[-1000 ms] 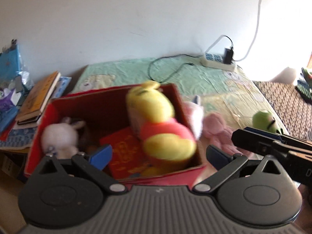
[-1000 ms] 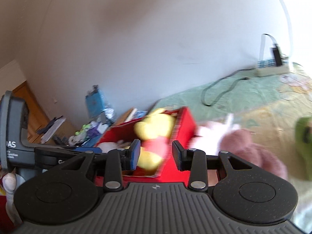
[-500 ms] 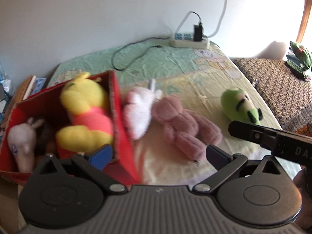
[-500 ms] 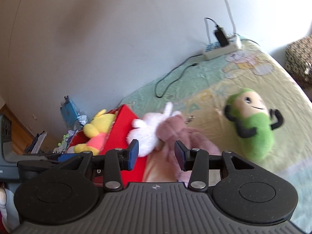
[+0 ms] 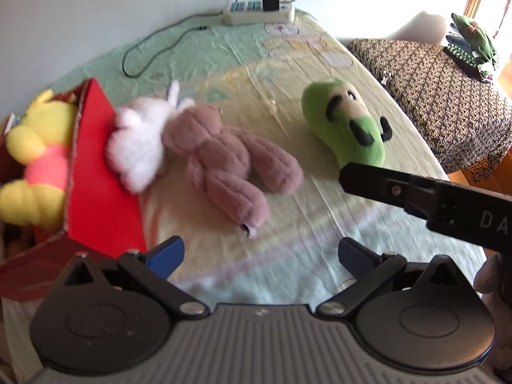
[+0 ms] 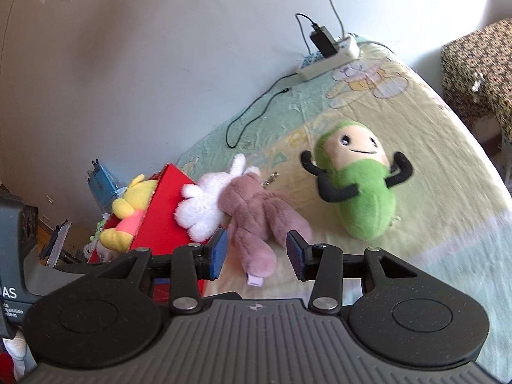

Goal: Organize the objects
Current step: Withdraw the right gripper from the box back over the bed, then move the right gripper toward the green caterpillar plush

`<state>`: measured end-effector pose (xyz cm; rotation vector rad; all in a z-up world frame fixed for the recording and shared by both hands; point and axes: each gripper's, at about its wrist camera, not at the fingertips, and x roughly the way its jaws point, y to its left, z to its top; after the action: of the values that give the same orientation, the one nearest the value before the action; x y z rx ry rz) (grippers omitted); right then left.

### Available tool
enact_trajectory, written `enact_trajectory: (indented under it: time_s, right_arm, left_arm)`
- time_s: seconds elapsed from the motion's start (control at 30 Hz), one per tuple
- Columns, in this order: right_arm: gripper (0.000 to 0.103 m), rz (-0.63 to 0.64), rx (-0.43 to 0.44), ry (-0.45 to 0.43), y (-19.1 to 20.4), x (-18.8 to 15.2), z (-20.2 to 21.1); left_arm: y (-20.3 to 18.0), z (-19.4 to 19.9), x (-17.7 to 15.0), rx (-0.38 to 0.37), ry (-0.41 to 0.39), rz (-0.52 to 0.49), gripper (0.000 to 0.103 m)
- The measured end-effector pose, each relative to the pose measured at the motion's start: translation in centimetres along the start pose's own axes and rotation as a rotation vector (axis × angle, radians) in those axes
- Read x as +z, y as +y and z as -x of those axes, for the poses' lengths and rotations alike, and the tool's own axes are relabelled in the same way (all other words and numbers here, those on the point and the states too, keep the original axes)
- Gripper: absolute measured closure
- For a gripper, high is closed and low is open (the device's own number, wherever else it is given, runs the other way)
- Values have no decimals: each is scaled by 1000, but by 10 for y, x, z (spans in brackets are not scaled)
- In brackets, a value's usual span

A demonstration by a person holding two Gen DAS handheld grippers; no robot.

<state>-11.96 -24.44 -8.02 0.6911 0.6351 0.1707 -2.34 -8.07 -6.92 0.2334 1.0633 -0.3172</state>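
Observation:
A pink plush rabbit [image 5: 224, 160] lies on the bed, with a white plush [image 5: 140, 144] against its head. A green bean plush [image 5: 345, 128] lies to their right. A red box [image 5: 96, 172] at the left holds a yellow and pink plush [image 5: 35, 160]. My left gripper [image 5: 260, 254] is open and empty, above the bed in front of the pink rabbit. My right gripper [image 6: 257, 252] is open and empty, with the pink rabbit's [image 6: 256, 220] legs just beyond its fingertips. The green plush [image 6: 361, 185], the white plush [image 6: 201, 204] and the box [image 6: 160, 220] show there too.
A power strip [image 5: 259, 12] with a plugged charger and a looping cable lies at the bed's far edge by the wall. A patterned brown seat [image 5: 441, 96] stands to the right. Books and clutter [image 6: 99, 182] sit left of the box.
Both views have swung right, away from the red box toward the plush toys on the bed. The right gripper's fingers have spread wider. Both grippers stay empty.

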Motion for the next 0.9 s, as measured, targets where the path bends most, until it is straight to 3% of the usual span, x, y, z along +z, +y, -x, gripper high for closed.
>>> enact_trajectory:
  time_s: [0.37, 0.53, 0.7, 0.9]
  right_arm:
    - [58, -133, -54, 68, -33, -10, -6]
    - [58, -212, -91, 74, -50, -14, -9]
    - [58, -258, -127, 52, -64, -10, -4]
    - [58, -356, -129, -56, -90, 6, 18]
  left_arm:
    - [-16, -27, -15, -24, 90, -9, 1]
    - [-19, -37, -19, -69, 104, -25, 1]
    - [-17, -40, -14, -148, 63, -19, 1]
    - [-19, -37, 4, -237, -32, -32, 1]
